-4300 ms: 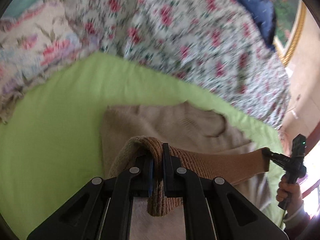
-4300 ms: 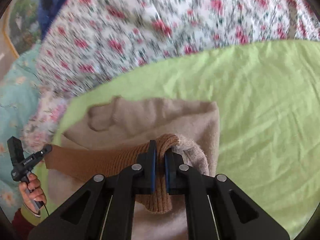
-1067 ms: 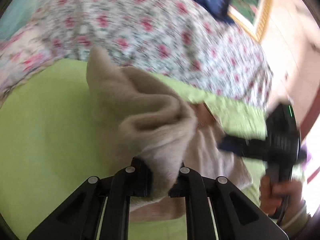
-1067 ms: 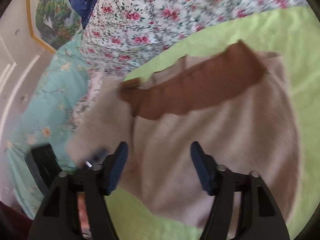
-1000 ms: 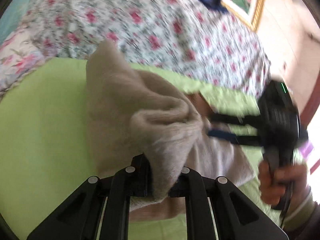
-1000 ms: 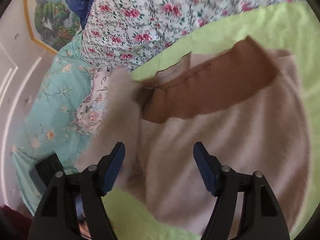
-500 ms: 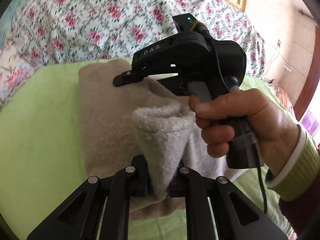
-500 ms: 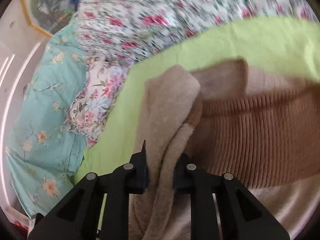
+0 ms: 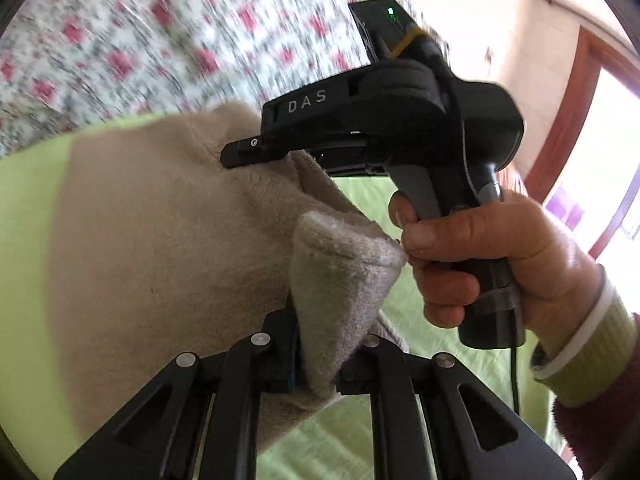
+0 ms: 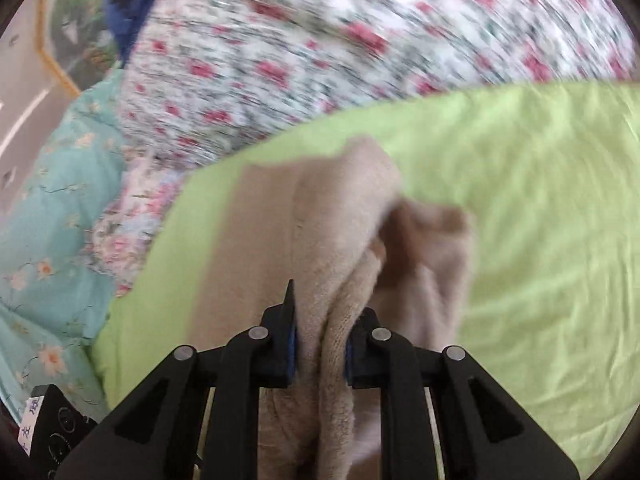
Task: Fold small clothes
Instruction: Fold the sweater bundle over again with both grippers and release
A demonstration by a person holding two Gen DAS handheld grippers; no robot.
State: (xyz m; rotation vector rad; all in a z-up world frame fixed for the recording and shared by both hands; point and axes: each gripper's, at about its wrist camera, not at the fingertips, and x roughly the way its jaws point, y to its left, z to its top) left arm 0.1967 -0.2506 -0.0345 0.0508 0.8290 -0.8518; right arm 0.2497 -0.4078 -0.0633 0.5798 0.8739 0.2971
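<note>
A beige knit sweater [image 9: 160, 248] hangs lifted above the lime-green sheet [image 9: 24, 184]. My left gripper [image 9: 320, 364] is shut on a thick fold of it at the near edge. In the left wrist view my right gripper [image 9: 256, 152] is held in a hand and is clamped on the sweater's far fold. In the right wrist view the right gripper [image 10: 320, 348] is shut on a bunched fold of the sweater [image 10: 328, 224], which drapes forward over the green sheet [image 10: 540, 208].
A floral quilt [image 10: 340, 48] is heaped behind the green sheet, also in the left wrist view [image 9: 140, 40]. A teal floral cover [image 10: 44, 200] lies at the left. A wall with a framed picture [image 10: 68, 28] and a wooden door frame [image 9: 568, 120] are beyond.
The right gripper, open a second ago, has shut on the sweater's fold close to my left gripper. Both now lift the sweater higher; the brown ribbed band is folded out of sight.
</note>
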